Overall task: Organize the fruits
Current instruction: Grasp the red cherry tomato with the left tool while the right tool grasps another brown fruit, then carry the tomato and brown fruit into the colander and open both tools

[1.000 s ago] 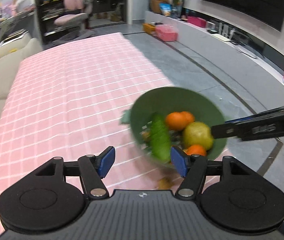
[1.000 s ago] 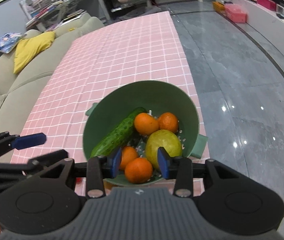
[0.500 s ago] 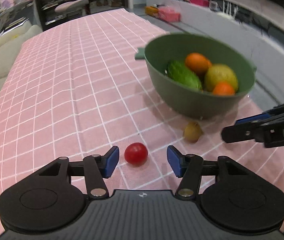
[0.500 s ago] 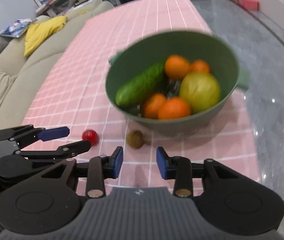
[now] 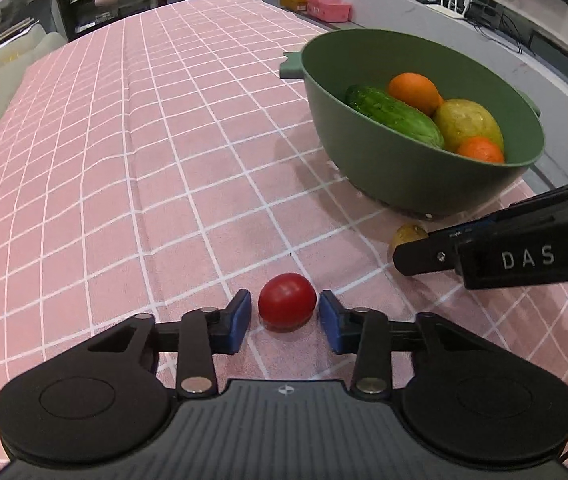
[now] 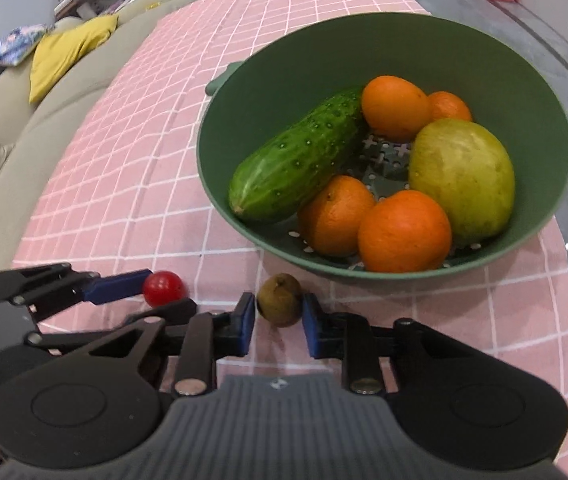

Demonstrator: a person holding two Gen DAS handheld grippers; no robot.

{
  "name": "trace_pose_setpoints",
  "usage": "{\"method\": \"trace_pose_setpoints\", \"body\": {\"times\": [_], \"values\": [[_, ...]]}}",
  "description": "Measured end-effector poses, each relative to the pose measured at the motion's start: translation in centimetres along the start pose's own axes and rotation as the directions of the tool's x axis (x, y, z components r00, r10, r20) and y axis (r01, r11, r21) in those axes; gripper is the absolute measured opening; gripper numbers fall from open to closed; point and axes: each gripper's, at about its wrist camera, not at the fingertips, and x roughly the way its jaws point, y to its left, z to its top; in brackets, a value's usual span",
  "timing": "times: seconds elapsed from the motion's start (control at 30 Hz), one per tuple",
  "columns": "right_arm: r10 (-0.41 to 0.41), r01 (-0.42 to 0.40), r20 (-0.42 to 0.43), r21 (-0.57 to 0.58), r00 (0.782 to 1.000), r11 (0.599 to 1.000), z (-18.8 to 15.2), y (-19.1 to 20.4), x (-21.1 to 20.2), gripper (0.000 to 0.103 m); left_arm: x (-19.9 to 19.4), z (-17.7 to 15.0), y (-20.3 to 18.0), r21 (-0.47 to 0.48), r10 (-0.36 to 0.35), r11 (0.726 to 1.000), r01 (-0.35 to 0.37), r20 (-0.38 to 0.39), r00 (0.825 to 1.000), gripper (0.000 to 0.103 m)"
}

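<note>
A red cherry tomato lies on the pink checked cloth between the blue pads of my left gripper. Its jaws are closing, and a thin gap still shows at the left pad. A small brown-green fruit sits just in front of the green colander bowl. My right gripper is shut on it, a pad against each side. The bowl holds a cucumber, several oranges and a large yellow-green fruit. The right wrist view shows the left gripper around the tomato.
The pink cloth stretches far back and left of the bowl. A beige sofa with a yellow cushion runs along the table's left side. The table edge and grey floor lie close to the bowl's right.
Both grippers have come down to the cloth in front of the bowl. The left jaws narrowed around the tomato, and the right jaws closed onto the small brown-green fruit.
</note>
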Motion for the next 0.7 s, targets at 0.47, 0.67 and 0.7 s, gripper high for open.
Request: {"method": "trace_pose_setpoints", "body": {"times": [0.47,0.67,0.7], "values": [[0.099,-0.099,0.025,-0.037,0.995,0.994,0.4,1.4,-3.3,0.021,-5.5,1.8,0.2,-0.014,-0.007,1.000,0.009,0.087,0.996,0.032],[0.165,-0.158,0.108,-0.065,0.980,0.985,1.7,2.2,-7.6,0.021,-9.3,4.2,0.1,-0.011,0.013,1.000,-0.011,0.156,0.988,0.032],[0.165,-0.157,0.128,-0.069,0.978,0.985,2.0,2.1,-8.5,0.021,-9.7,4.8,-0.1,-0.015,0.011,1.000,-0.009,0.166,0.986,0.032]]}}
